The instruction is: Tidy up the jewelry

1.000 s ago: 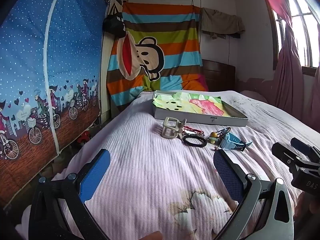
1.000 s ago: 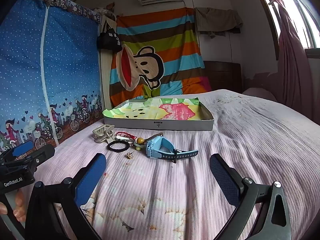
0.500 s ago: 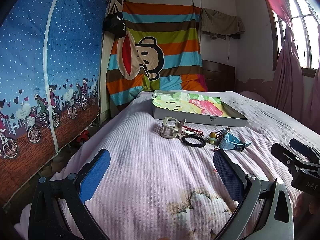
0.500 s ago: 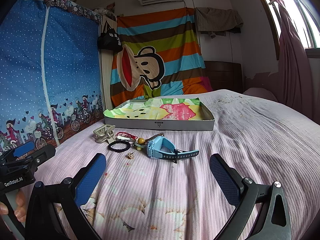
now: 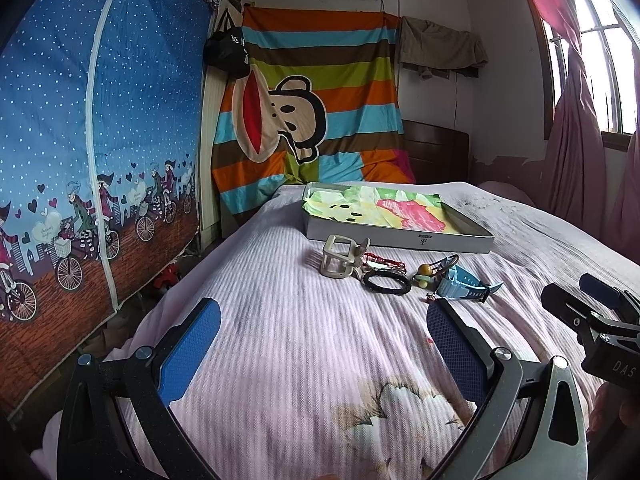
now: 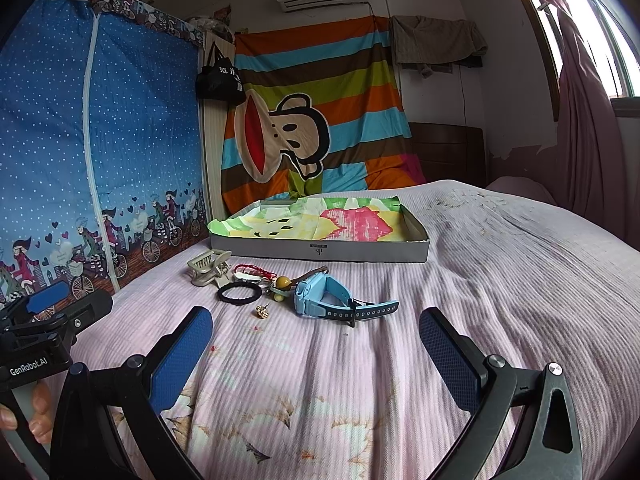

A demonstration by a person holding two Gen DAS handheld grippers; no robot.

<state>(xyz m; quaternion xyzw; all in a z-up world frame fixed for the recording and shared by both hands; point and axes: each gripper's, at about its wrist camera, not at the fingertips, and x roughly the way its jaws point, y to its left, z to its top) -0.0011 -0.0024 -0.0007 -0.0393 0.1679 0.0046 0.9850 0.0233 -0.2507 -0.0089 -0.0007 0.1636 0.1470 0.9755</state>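
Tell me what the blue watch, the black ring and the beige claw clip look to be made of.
Blue watch: likely matte plastic case, rubbery strap with punched holes. Black ring: probably an elastic fabric hair tie, dull and slightly fuzzy. Beige claw clip: seemingly hard plastic, smooth, with moulded teeth.

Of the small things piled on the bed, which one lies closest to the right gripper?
The tiny gold earring, lying alone in front of the black hair tie, nearer than the blue watch or hair claw.

Pale pink ribbed bedspread (image 6: pixel 500 280) with faded flowers. Light blue watch (image 6: pixel 320 294), black hair tie (image 6: pixel 239 294), beige claw clip (image 6: pixel 208 266), grey tray (image 6: pixel 320 249) lined yellow, pink, green. Striped monkey-print cloth (image 6: pixel 316 120).
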